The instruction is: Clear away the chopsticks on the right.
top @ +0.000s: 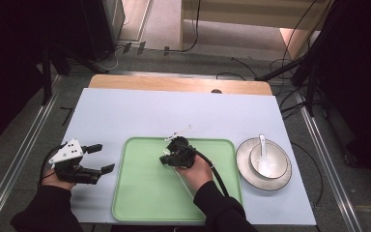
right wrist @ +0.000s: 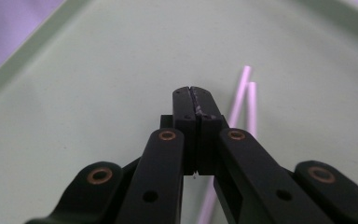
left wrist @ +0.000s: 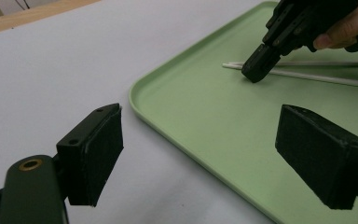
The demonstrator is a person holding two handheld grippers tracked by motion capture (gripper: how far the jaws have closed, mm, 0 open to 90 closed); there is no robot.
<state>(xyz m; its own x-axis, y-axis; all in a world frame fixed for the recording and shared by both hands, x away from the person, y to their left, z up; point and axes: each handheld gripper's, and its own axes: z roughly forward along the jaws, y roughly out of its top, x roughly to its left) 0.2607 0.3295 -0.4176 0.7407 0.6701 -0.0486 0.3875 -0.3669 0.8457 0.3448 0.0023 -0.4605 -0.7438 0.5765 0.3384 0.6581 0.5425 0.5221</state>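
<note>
Two hand-held grippers are in your hands. Your right hand-held gripper (top: 166,159) has its jaws pressed together, tip low over the green tray (top: 140,193). A pair of white chopsticks (right wrist: 242,100) lies on the tray just beside and under that tip; whether the jaws pinch them is unclear. Your left hand-held gripper (top: 100,157) is spread wide and empty over the surface (top: 125,111), pointing toward the tray's edge. Beyond your right hand sits a bowl (top: 276,166) holding a white spoon (top: 264,157).
</note>
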